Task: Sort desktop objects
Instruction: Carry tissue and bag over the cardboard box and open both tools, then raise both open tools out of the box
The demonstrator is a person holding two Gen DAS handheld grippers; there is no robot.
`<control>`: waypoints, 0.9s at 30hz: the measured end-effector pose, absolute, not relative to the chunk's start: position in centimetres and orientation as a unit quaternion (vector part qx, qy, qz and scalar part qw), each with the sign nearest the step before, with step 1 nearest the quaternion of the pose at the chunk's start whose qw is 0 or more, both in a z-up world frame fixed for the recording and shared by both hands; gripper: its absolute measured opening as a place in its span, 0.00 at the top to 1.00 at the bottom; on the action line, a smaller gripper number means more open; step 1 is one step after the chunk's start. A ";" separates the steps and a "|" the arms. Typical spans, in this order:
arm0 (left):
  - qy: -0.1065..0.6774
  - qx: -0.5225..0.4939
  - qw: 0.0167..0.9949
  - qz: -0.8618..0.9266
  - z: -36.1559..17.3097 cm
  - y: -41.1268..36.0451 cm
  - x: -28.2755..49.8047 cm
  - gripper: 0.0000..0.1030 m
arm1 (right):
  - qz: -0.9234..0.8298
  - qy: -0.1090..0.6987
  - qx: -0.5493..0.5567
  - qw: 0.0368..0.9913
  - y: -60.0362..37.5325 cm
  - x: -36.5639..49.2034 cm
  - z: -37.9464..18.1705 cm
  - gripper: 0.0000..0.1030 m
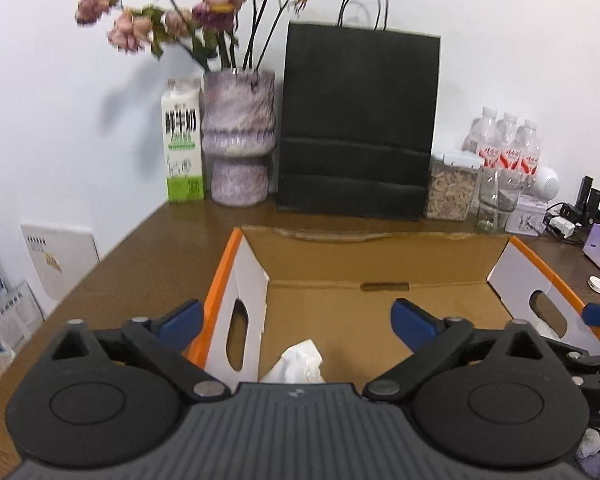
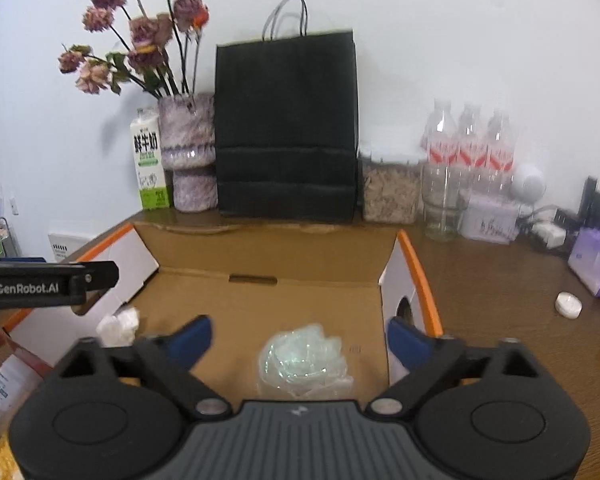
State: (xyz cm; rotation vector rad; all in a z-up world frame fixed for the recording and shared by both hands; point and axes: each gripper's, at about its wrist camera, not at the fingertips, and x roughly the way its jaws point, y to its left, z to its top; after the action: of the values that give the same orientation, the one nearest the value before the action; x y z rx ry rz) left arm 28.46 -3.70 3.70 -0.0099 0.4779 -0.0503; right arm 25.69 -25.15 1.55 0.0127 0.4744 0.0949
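- Low in the frame, the left tool (image 1: 296, 320) is hanging with fingers spread and empty above a crumpled tissue (image 1: 300, 362) in the cardboard box (image 1: 380, 312).
- The right tool (image 2: 298, 334) is hovering agape and empty over a plastic wad (image 2: 304, 360) on the box floor.
- Dropping looks finished; next, each tool is needing fresh desk (image 2: 480, 280) clutter, perhaps the white cap (image 2: 568, 304) at right.

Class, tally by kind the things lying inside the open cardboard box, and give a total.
Crumpled white tissue: 1
Crumpled clear plastic wrap: 1
Total: 2, both on the floor of the open brown cardboard box, seen in the right wrist view.
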 end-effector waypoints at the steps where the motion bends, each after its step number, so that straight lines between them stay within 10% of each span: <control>1: 0.231 -0.003 0.973 -0.025 3.8 -3.8 28.3 0.00 | 0.048 0.230 0.009 0.972 -25.2 25.5 1.7 0.00; 27: 0.186 -0.024 0.982 -0.015 7.5 -2.3 25.2 0.00 | 0.054 0.200 -0.012 0.978 -23.6 22.1 5.4 0.00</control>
State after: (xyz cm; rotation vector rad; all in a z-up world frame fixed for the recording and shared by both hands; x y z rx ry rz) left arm 25.21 -2.35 7.49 -0.0490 0.3740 -0.0301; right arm 22.15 -23.56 5.35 -0.0248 0.4030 0.1080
